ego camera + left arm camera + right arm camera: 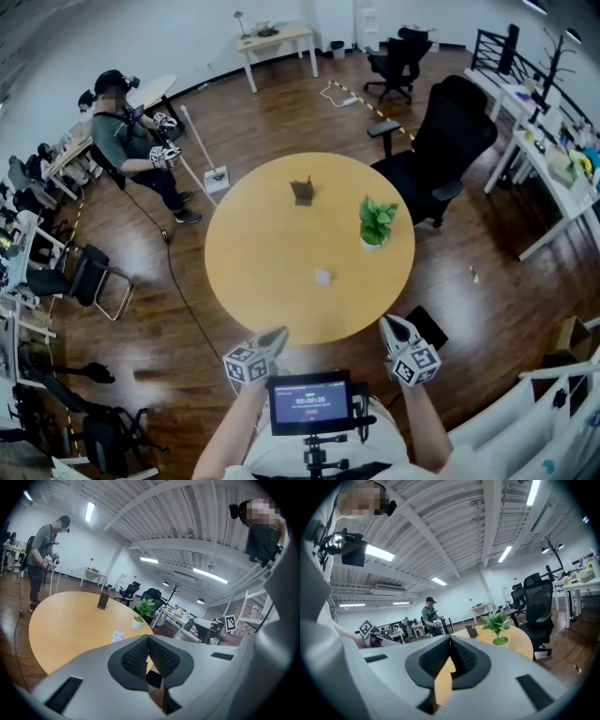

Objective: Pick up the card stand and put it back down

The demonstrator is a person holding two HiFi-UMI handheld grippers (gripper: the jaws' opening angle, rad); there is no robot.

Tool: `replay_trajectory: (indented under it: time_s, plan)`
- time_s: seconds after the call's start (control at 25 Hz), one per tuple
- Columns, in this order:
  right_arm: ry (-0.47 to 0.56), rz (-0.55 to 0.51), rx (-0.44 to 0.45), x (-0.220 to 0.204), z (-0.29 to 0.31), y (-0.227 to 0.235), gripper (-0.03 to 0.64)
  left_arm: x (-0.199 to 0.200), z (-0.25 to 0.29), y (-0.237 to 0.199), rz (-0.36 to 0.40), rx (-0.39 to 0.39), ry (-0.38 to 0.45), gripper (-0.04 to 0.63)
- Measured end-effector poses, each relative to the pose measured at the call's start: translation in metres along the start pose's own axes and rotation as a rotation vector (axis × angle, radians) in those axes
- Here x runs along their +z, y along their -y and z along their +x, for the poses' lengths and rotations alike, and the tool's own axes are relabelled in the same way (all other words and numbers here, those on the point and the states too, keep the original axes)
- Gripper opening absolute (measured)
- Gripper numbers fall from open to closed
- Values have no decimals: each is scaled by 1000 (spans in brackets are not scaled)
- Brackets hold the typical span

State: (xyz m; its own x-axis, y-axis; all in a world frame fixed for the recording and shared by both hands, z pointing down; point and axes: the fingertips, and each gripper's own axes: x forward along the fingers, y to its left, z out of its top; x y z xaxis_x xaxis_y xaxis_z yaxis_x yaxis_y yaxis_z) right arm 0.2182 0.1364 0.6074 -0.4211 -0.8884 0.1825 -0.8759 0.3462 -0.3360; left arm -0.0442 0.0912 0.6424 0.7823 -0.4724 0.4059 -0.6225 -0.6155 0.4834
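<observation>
"How were the hand-held grippers posed?"

"The left hand-held gripper (277,334) and the right hand-held gripper (389,322) were held out side by side at the near edge of the round bench (262,281), both pointed across it and tipped slightly down. Both were clenched, with nothing between the jaws."

"And the card stand (302,191)?"

"It was seen upright on the far side, well apart from both, beside the potted plant (377,222)."

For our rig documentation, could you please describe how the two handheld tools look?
The left tool and the right tool both have pale grey bodies that taper to a point. Each carries a white cube printed with black square markers. The inner pads are dark and finely ribbed. No cables are visible on either tool.
</observation>
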Motion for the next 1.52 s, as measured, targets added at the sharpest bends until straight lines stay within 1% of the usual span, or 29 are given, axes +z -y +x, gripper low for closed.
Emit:
replay_trajectory:
  time_s: [0.16,0.28,0.44,0.56,0.8,1.0,1.24,1.52]
  plan:
    - [1,-24,9,0,0,-10,6,-4,-4,-5,-4,-1,-1,0]
    - [-2,-18,2,-1,-4,-18,6,-3,-9,-4,-2,-13,7,0]
    - [-7,-32,-2,-7,1,-36,6,-5,-26,-12,-2,-18,15,0]
    - [-13,-50,-7,-10,12,-55,6,-7,-46,-26,-10,-14,17,0]
    - [-9,-38,-9,-18,35,-97,6,-11,-86,-55,-12,-18,6,0]
    - [-14,-41,-3,-22,59,-139,6,-2,-115,-74,-5,-33,4,0]
    - [-19,-50,-23,-34,76,-186,6,0,-148,-95,4,-72,1,0]
    - [18,-54,-55,-48,92,-223,6,-1,-183,-132,21,-102,7,0]
